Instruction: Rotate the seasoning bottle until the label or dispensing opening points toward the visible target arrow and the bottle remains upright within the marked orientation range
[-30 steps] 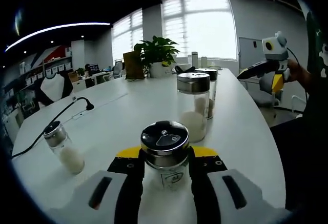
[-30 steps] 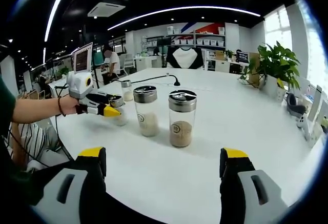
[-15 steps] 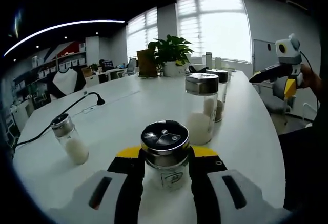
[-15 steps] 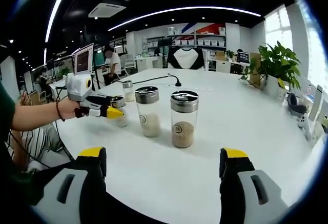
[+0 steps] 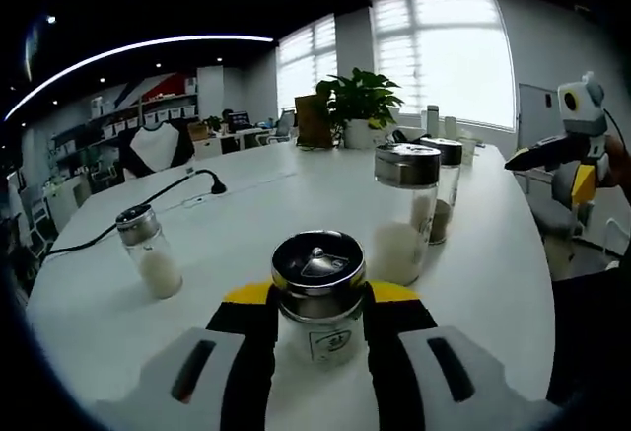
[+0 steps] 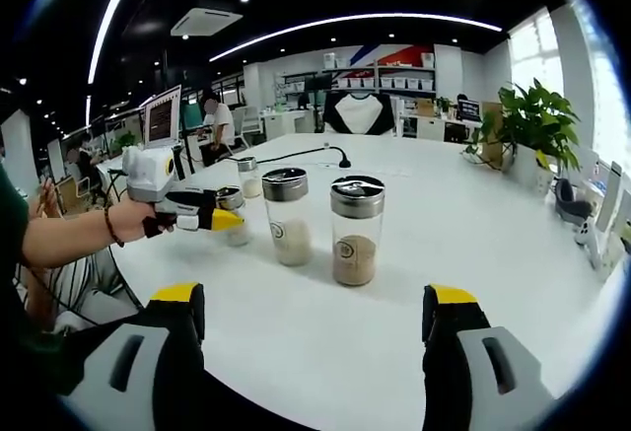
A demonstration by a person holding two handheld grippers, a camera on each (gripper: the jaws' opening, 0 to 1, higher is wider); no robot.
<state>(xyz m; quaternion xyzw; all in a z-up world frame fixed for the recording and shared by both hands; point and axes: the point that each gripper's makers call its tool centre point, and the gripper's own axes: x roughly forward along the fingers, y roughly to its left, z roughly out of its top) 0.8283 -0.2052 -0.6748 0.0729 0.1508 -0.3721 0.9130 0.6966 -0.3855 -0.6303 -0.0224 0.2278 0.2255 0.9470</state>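
My left gripper (image 5: 317, 337) is clamped on the small shaker bottle (image 5: 317, 293), which stands upright at the near edge of the white table (image 5: 246, 214). To turn it well I would twist slowly about its own axis, keep the base flat, and watch the wedge-shaped opening on the lid; I can see no arrow to aim at. From the right gripper view, my left hand (image 6: 148, 222) reaches in level from the left. My right gripper (image 6: 314, 327) hangs well back, jaws wide apart, holding nothing.
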